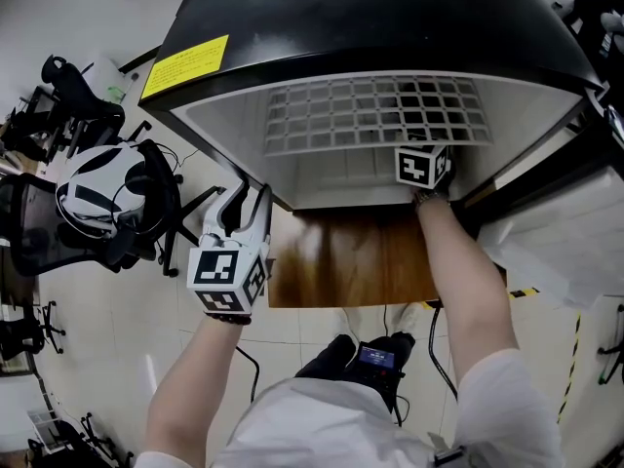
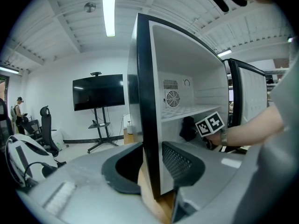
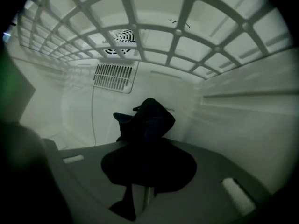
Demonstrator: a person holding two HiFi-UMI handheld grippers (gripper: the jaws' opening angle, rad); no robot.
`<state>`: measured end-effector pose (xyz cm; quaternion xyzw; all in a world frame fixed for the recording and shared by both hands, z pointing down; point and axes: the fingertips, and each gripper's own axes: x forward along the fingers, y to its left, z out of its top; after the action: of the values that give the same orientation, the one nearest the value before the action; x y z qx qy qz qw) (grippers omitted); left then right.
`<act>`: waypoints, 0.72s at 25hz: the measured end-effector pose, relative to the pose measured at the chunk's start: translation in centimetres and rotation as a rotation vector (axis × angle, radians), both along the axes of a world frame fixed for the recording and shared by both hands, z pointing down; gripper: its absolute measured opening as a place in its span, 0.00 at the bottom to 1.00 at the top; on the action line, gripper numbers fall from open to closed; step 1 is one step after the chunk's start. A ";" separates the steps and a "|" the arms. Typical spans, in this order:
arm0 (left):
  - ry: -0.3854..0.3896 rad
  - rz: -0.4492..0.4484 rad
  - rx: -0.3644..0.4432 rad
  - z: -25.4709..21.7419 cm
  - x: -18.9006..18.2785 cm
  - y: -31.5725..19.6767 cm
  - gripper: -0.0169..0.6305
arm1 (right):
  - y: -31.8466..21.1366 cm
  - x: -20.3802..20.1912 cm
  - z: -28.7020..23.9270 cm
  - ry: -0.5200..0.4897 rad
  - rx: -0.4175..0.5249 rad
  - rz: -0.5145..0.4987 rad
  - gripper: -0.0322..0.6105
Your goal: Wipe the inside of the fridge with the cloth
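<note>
Wiping step: right hand-held gripper (image 3: 148, 153), clamped on dark cloth (image 3: 148, 118), reaches inside fridge (image 1: 390, 27). Left hand-held gripper (image 2: 150, 148) clamps the side wall (image 2: 144, 78). Next move probably requires pressing the cloth across the rear wall (image 3: 154, 85).

We see the fridge (image 1: 390, 18) glossy black outside, smooth white plastic inside; its grid shelf (image 1: 375, 115) matt white plastic; the cloth (image 3: 147, 120) dark, soft fabric; the worktop (image 1: 351, 261) polished wood.

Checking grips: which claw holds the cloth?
The right claw, reaching inside, is shut on the dark cloth; the left claw grips the fridge wall.
</note>
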<state>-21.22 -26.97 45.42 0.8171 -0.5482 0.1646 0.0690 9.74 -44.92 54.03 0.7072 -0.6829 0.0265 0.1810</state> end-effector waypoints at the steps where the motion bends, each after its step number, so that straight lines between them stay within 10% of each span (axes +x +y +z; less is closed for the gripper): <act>1: 0.000 0.000 0.000 0.0 0.0 0.0 0.21 | 0.0 0.3 0.0 0.001 0.001 0.010 0.16; 18: -0.001 -0.006 -0.002 0.1 0.1 0.0 0.21 | 1.5 1.2 -0.4 -0.089 0.004 0.098 0.16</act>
<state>-21.15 -26.98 45.53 0.8152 -0.5507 0.1651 0.0701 10.94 -43.39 53.59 0.7384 -0.6548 0.0654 0.1474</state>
